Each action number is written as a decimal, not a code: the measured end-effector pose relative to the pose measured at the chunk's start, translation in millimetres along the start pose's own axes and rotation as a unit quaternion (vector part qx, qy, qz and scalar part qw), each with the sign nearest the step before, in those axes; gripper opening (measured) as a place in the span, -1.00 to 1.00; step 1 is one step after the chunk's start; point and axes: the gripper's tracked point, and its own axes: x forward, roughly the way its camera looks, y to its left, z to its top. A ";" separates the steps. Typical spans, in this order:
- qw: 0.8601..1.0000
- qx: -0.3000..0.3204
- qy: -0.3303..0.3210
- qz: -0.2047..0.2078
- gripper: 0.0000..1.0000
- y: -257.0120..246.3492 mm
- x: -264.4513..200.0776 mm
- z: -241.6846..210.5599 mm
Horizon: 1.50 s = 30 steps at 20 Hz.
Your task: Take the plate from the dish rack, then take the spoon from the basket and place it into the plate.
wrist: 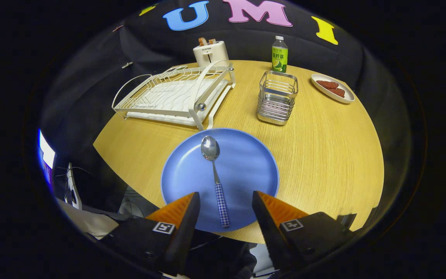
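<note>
A: Gripper [225,201]?
B: Wide open, holding nothing, fingers either side of the spoon [215,176] handle.
A: Spoon?
B: Lying in the plate [254,162], near the rack [172,97] and basket [277,97].

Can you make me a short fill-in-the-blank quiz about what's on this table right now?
1. The spoon lies on the blue ____.
2. The hand-held gripper has its fingers ____, apart on either side of the spoon's handle.
3. The dish rack holds ____ dishes.
4. Behind the wire basket stands a ____.

Missing words: plate; open; no; bottle
</note>
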 end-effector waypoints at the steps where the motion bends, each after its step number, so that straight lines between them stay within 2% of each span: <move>1: 1.000 0.000 -0.001 0.000 0.80 0.0 0.3 0.4; 3: 1.000 0.002 -0.003 -0.002 0.95 -0.2 -1.4 2.1; 6: 1.000 0.005 -0.022 -0.006 0.99 -2.5 -8.9 17.7; 12: 0.991 0.001 -0.128 -0.035 0.99 -21.3 -51.8 107.2; 20: 0.961 -0.012 -0.267 -0.068 0.98 -40.1 -136.3 229.8; 26: 0.935 -0.024 -0.346 -0.073 0.98 -33.6 -199.1 284.1; 30: 0.921 -0.054 -0.376 -0.082 0.98 -37.4 -231.1 305.3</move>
